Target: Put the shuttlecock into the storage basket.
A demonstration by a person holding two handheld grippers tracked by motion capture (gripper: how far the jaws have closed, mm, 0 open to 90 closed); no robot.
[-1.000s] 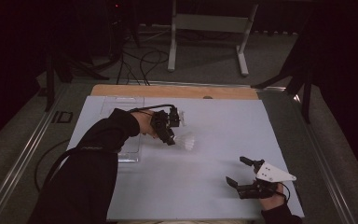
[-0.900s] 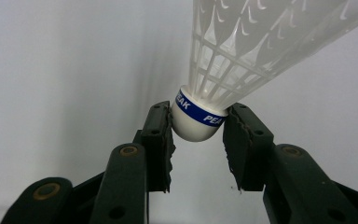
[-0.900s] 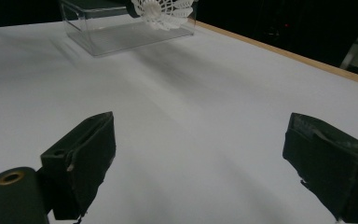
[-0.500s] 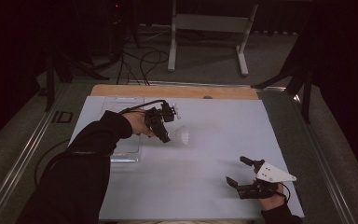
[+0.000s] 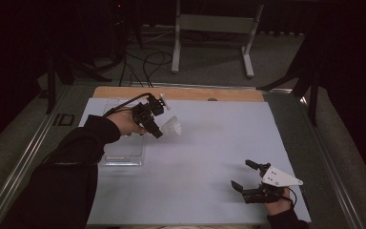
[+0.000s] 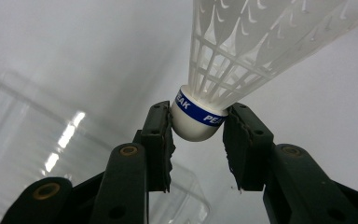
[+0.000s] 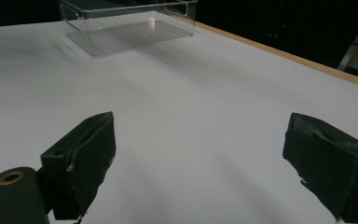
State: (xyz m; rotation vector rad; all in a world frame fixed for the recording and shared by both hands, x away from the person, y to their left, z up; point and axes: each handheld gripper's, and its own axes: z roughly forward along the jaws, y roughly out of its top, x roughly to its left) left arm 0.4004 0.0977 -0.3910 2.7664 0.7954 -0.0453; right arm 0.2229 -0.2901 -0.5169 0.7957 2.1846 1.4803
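1. The worktop (image 5: 195, 157) is covered by a white sheet, with a strip of bare wood left showing along its far edge.
2. A dark sleeve (image 5: 71, 162) is seen coming in from the lower left of the high view, reaching towards the far left part of the sheet.
3. A clear box (image 5: 124, 155) is set on the left side of the sheet, partly covered by that sleeve; in the right tool view it is seen standing empty (image 7: 126, 25) at the far end of the sheet.
4. The right tool (image 5: 250, 179) is held low over the near right corner of the worktop, with a grey three-cornered plate on top. Its jaws are spread wide, with nothing between them, and bare sheet is seen in the gap (image 7: 196, 154).
5. The left tool (image 5: 157, 131) is held above the sheet, just right of the box's far end, with its cable looped back over the hand.
6. A white shuttlecock (image 5: 170, 127) is gripped by the left tool. In the left tool view its rounded base (image 6: 196, 123), ringed by a blue band with white lettering, is clamped between the two jaws, and the plastic skirt is flared out away from the tool.
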